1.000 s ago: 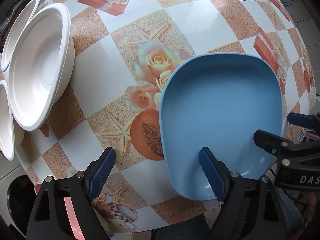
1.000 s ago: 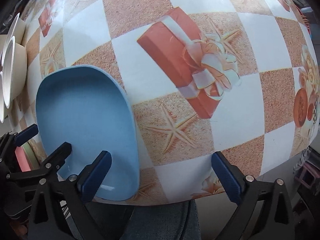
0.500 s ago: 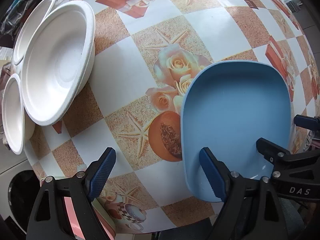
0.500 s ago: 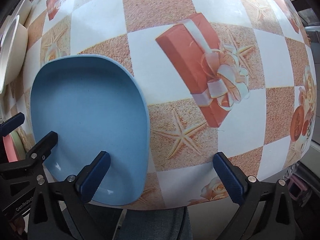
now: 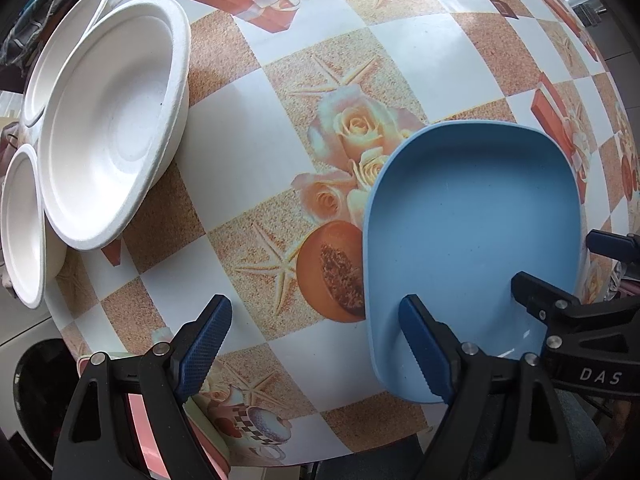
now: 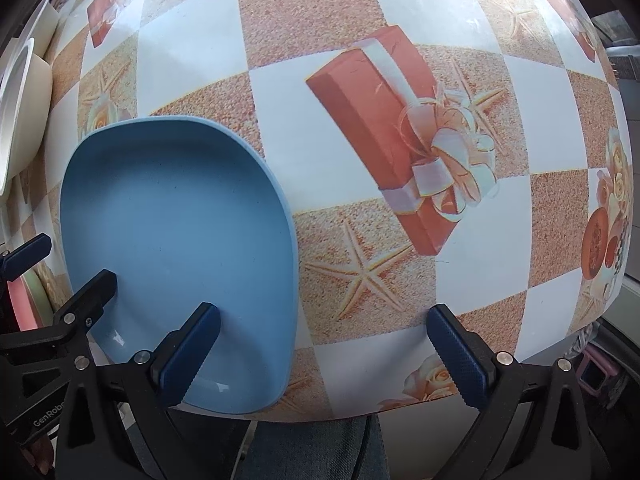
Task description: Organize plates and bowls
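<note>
Looking down from the left wrist, the left gripper hangs over the table with its two blue pads spread wide and nothing between them. Its right pad sits over the near edge of the blue plate, but you cannot tell if it touches. The blue plate lies flat on the table near the front edge. Far off at the left edge is a big white bowl, with a small white bowl and another white bowl just beside it. The right gripper's black arm pokes in from the right, over the plate.

From the right wrist, the right gripper is also spread wide and holds nothing. Its left pad is over the near part of the blue plate, and its right pad is over the bare table. White bowls peek in at the far left. The left gripper's arm shows at the left edge.
</note>
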